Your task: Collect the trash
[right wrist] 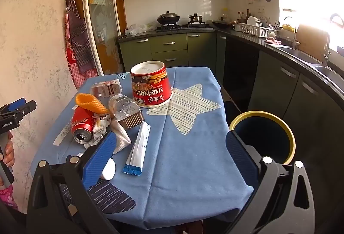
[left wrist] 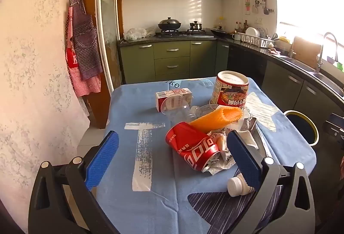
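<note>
Standing beside table [right wrist: 189,148], bin [right wrist: 261,114], interior dark.

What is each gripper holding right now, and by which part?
Nothing. The left gripper and right gripper are both wide open and empty above the table; the crushed can lies ungripped.

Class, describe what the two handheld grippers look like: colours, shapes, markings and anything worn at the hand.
Each gripper, left gripper and right gripper, has two flat blue ribbed pads on black triangular cut-out finger frames with silver round pivot bolts. The right view shows white lettering on the left gripper's black body, and a pink patterned sleeve.
</note>
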Motion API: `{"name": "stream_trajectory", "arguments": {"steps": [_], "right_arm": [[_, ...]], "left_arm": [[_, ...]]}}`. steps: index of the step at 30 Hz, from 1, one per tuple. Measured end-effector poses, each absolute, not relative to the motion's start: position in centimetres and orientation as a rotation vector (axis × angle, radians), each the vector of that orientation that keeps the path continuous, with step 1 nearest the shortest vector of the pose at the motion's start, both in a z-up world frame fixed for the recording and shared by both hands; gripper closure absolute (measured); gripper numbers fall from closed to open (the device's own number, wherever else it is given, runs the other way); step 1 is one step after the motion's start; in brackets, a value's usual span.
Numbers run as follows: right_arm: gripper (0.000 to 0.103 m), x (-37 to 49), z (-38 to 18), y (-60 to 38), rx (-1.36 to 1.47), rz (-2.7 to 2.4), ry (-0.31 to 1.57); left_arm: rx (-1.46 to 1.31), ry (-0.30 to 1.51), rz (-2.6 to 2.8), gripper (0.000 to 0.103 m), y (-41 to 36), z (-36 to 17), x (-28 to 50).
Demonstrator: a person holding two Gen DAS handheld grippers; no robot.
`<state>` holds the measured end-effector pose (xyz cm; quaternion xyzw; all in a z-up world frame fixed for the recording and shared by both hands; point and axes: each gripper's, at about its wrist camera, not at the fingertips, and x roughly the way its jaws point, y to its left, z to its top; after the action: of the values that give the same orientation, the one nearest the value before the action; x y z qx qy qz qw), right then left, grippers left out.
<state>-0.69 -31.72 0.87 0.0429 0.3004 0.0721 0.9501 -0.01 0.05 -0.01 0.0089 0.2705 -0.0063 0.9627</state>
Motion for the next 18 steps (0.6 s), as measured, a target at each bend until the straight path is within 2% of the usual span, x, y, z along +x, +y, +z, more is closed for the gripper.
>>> {"name": "stream_trajectory", "arguments": {"steps": [7, 18], "right_arm": [[0.006, -0.7, 0.8, -31.5, 0.081, 0.149, 0.605], [0.006, -0.2, 0.2, -31.6, 0.089, 0.148, 0.622]], "left_arm": [[0.015, 0.539, -0.009, 0.004, 1.5, 0.6, -0.1], [0.047, 0.553, 0.004, 0.004, -0.5, 0.0, 0.1]]}}
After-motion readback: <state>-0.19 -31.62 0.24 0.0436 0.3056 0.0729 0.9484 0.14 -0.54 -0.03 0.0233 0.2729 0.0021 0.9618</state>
